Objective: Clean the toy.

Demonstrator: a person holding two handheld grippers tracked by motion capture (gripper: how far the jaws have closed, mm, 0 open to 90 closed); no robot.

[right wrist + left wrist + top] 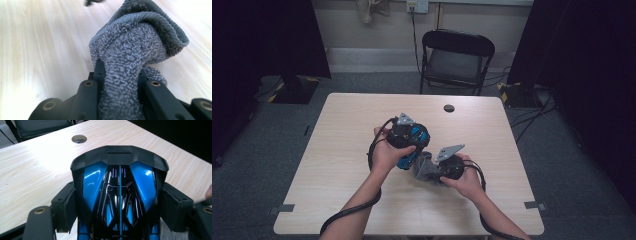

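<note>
A glossy blue and black toy car (pixel 120 192) sits between the pads (pixel 67 207) of my left gripper (pixel 120 220), which press on its two sides. In the high view the left gripper (pixel 412 142) holds the toy car (pixel 416 134) a little above the middle of the wooden table (pixel 347 130). My right gripper (pixel 121 72) is shut on a bunched grey terry cloth (pixel 135 45), whose folds stick out past the fingers (pixel 87 97). From above, the right gripper (pixel 434 169) and the cloth (pixel 423 170) lie just right of and below the car, close to it.
A round cable hole (pixel 449 108) lies near the table's far edge, also seen as the hole (pixel 79 138) beyond the car. A black folding chair (pixel 455 60) stands behind the table. Tape marks (pixel 534 204) sit at the near corners. Cables trail from both grippers.
</note>
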